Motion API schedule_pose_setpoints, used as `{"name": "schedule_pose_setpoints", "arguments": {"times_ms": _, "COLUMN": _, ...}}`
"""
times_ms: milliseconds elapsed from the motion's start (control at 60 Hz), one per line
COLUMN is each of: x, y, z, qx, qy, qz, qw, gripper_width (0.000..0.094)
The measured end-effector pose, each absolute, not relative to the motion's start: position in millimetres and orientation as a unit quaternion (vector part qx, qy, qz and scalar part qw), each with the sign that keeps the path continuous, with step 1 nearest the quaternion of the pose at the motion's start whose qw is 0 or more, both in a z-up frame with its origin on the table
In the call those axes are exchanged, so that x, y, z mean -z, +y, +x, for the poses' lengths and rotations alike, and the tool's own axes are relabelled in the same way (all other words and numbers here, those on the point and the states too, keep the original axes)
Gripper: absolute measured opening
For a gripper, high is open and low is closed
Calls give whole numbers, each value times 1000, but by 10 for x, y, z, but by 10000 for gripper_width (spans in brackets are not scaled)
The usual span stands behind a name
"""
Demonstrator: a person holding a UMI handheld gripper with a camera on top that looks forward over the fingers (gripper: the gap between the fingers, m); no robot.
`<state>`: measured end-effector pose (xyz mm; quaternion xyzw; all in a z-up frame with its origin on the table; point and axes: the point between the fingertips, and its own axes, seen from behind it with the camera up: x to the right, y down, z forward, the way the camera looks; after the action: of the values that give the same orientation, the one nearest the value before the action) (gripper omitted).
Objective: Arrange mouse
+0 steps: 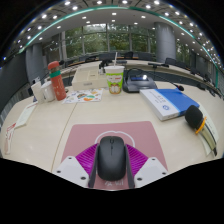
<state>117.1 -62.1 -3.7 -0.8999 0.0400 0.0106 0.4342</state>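
Here, one dark mouse (111, 158) is seen lying between the two fingers of the gripper (111, 170), with a magenta pad (86, 158) close at either side of it. Whether both pads actually press on the mouse cannot be told, since no clear gap or contact is shown at its flanks. The mouse is placed at the near end of one pinkish mouse mat (110, 134), which is laid flat on the pale counter (45, 125).

Beyond the mat, several single things are spread over the counter. One red bottle (57, 81) is stood upright to the left, with one small white box (40, 91) just beside it. One green-and-white cup (115, 79) is set near the middle at the far side, and papers (84, 96) are lying between it and the bottle. To the right, one blue-and-white book (169, 101) is laid flat, and one dark object with a yellow part (197, 119) is placed near its closer corner. One white cable (17, 122) is draped along the left edge of the counter.
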Motion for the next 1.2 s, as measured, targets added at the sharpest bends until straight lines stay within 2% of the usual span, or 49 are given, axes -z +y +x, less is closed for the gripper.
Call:
{"name": "schedule_pose_setpoints", "arguments": {"times_ms": 67, "x": 88, "y": -677, "z": 1178, "qx": -17, "qy": 45, "qz": -902, "qw": 429, "gripper_width": 538}}
{"name": "schedule_pose_setpoints", "arguments": {"times_ms": 150, "x": -27, "y": -762, "z": 1203, "qx": -1, "qy": 36, "qz": -902, "qw": 430, "gripper_width": 869}}
{"name": "schedule_pose_setpoints", "arguments": {"times_ms": 200, "x": -166, "y": -842, "z": 1168, "qx": 6, "qy": 28, "qz": -898, "qw": 439, "gripper_width": 845}}
{"name": "schedule_pose_setpoints", "arguments": {"times_ms": 400, "x": -789, "y": -1396, "z": 947, "qx": 18, "qy": 20, "qz": -890, "qw": 455, "gripper_width": 858}}
{"name": "schedule_pose_setpoints", "arguments": {"times_ms": 567, "x": -1416, "y": -2165, "z": 765, "qx": 38, "qy": 33, "qz": -880, "qw": 473, "gripper_width": 858}}
{"name": "schedule_pose_setpoints", "arguments": {"times_ms": 717, "x": -1844, "y": -2920, "z": 556, "qx": 57, "qy": 30, "qz": -873, "qw": 484, "gripper_width": 858}}
{"name": "schedule_pose_setpoints", "arguments": {"times_ms": 933, "x": -2148, "y": -3735, "z": 283, "qx": 74, "qy": 15, "qz": -868, "qw": 491, "gripper_width": 855}}
{"name": "schedule_pose_setpoints", "arguments": {"times_ms": 1200, "x": -2375, "y": -4048, "z": 93, "qx": 80, "qy": 15, "qz": -857, "qw": 510, "gripper_width": 856}}
